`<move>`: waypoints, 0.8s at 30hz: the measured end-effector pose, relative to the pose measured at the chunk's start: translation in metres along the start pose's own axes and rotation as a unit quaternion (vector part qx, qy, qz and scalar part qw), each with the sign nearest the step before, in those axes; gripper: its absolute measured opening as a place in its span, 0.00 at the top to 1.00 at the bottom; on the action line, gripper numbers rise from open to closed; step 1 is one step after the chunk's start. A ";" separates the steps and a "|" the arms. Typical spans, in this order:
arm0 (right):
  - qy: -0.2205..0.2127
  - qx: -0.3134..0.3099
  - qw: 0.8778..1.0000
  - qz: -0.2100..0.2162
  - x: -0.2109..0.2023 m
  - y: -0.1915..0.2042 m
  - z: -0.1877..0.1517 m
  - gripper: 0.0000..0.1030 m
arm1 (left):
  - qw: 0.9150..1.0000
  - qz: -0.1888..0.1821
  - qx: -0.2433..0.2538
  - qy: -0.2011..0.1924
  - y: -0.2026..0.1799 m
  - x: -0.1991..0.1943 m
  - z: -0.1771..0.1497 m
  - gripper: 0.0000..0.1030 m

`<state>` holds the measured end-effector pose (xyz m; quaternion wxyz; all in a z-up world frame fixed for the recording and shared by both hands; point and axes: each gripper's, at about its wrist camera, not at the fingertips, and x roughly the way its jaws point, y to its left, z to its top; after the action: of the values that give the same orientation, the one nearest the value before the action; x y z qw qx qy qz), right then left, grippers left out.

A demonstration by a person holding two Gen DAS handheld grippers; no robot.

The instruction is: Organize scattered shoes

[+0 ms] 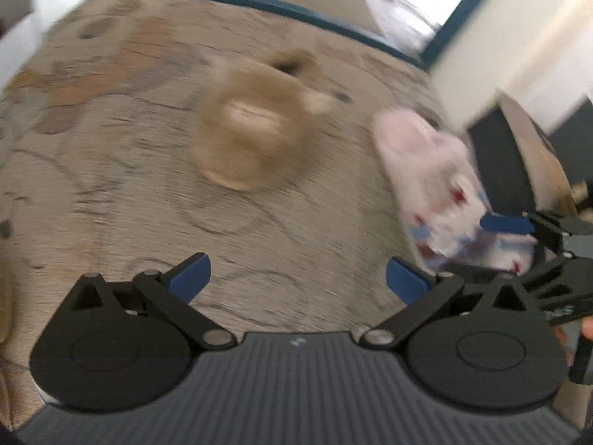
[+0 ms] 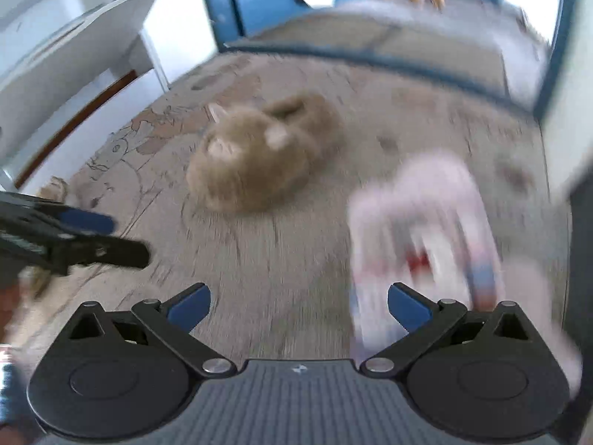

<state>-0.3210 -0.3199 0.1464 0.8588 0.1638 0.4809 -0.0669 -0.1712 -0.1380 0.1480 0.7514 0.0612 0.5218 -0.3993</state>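
Both hand-held grippers, left [image 1: 298, 276] and right [image 2: 298, 306], are hovering released; approach step, next closing on the white shoe [image 2: 426, 230] ahead-right.

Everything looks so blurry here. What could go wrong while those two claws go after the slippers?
The blur suggests fast motion, so the open right gripper could knock the white slipper aside rather than close around it. The two tools are close: the right one sits just beside the open left gripper, so they might bump. The tan plush slipper is soft and rounded; a pinch may catch only fluff and slip.
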 end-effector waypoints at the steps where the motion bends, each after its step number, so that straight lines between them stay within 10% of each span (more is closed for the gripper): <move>1: 0.012 0.020 1.000 0.009 -0.008 -0.010 -0.012 0.00 | 1.000 -0.003 0.008 0.003 -0.007 0.001 -0.002 0.00; 24: 0.098 0.075 0.992 -0.012 -0.055 -0.035 -0.144 0.01 | 0.974 -0.127 0.106 0.155 -0.139 0.073 -0.037 0.00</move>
<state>-0.4750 -0.3054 0.1160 0.7921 0.2280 0.5579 -0.0966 -0.2810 -0.2516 0.1156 0.5937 0.1350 0.5902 -0.5301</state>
